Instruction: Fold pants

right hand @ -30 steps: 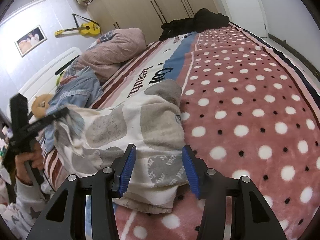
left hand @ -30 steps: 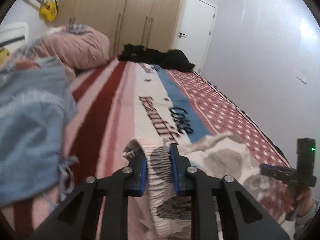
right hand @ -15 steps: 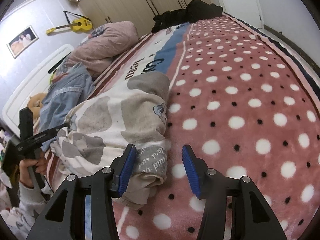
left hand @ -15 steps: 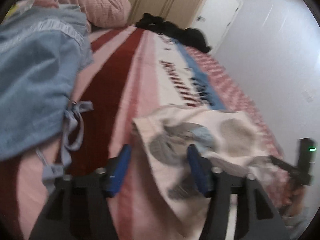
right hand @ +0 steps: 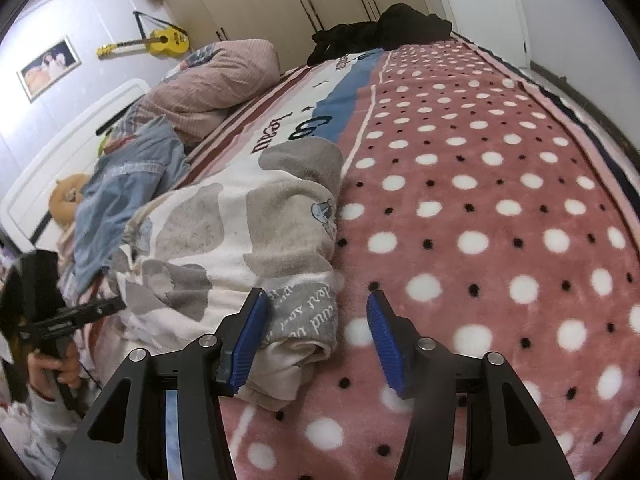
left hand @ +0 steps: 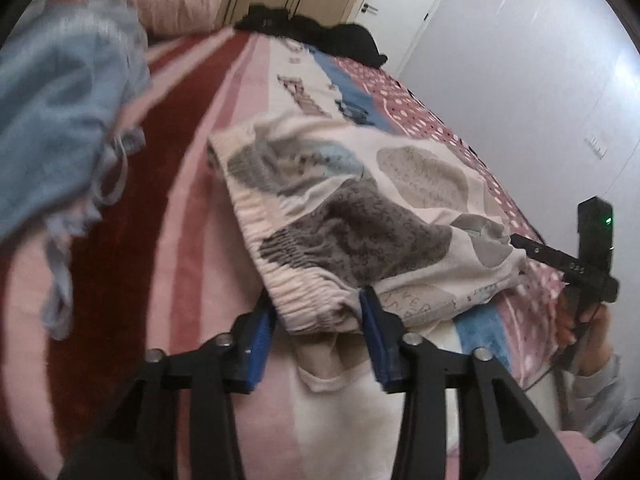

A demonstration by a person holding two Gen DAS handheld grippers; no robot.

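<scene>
A bed under a pink polka-dot and striped blanket [right hand: 500, 184] carries the cream pants [left hand: 360, 216] with grey patches, lying folded near its front edge beside a blue denim garment [left hand: 52, 120]. The left gripper [left hand: 316, 320] stands partly open, its jaws having just been closing, the elastic waistband between them. The right gripper [right hand: 316, 336] stands partly open and has just widened; its left pad touches the folded leg end, unclamped.

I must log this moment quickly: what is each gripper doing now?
Left gripper: jaws just closing around the pants' waistband edge; grip cannot be told.
Right gripper: open, holding nothing; the folded end lies between its jaws.
</scene>
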